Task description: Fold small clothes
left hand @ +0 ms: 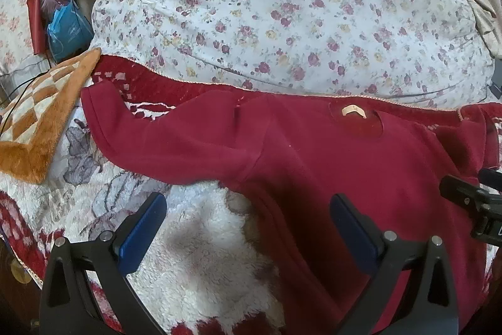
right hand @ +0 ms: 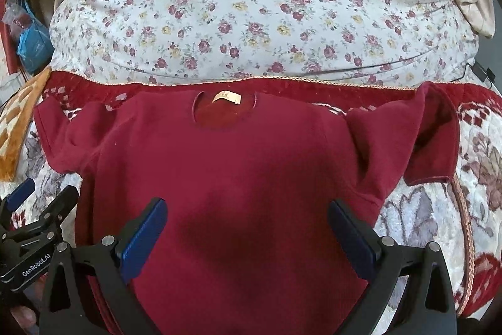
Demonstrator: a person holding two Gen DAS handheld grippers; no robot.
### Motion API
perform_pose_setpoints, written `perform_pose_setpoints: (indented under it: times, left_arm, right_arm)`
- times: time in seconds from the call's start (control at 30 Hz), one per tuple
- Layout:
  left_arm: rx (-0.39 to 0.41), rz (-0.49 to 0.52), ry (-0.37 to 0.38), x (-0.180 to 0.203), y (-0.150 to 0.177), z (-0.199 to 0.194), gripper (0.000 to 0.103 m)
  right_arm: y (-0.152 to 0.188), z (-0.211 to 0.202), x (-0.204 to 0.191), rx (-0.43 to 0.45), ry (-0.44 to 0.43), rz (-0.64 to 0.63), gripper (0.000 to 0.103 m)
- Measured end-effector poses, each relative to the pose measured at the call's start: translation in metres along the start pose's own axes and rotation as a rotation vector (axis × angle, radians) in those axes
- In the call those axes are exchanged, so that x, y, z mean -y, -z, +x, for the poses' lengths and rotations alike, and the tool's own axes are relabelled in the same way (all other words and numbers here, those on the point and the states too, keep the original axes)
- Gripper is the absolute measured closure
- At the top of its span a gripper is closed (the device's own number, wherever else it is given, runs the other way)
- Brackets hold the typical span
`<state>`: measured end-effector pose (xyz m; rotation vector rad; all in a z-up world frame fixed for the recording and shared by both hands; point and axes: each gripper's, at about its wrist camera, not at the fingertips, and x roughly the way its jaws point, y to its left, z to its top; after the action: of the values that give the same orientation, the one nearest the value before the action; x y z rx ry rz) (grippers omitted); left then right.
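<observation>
Bed blanket carries a red sweater, spread flat; soft, light, limp. Left gripper and right gripper: jaws wide, empty. Recommend pinching sleeve cuffs.

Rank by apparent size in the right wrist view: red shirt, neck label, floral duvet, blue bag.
1-2. Floral duvet and red shirt: look alike in area, and the shirt lies nearer the camera, so unranked.
3. Blue bag, partly cut off at the edge.
4. Neck label.
</observation>
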<state>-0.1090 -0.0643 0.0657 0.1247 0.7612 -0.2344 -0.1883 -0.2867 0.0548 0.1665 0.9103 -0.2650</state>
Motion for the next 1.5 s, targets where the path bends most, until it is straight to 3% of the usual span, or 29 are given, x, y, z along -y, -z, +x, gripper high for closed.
perform_pose_setpoints:
  times: [0.2,1.5]
  left_arm:
    - [-0.013,-0.003,-0.007,-0.001,0.0,0.005,0.0]
    - [-0.058,-0.094,-0.078,-0.028,-0.004,0.025,0.0]
  right_arm:
    - [-0.002,0.006,-0.013,0.008,0.03,-0.082,0.0]
    - [-0.01,0.03,-0.031,-0.041,-0.013,-0.084,0.0]
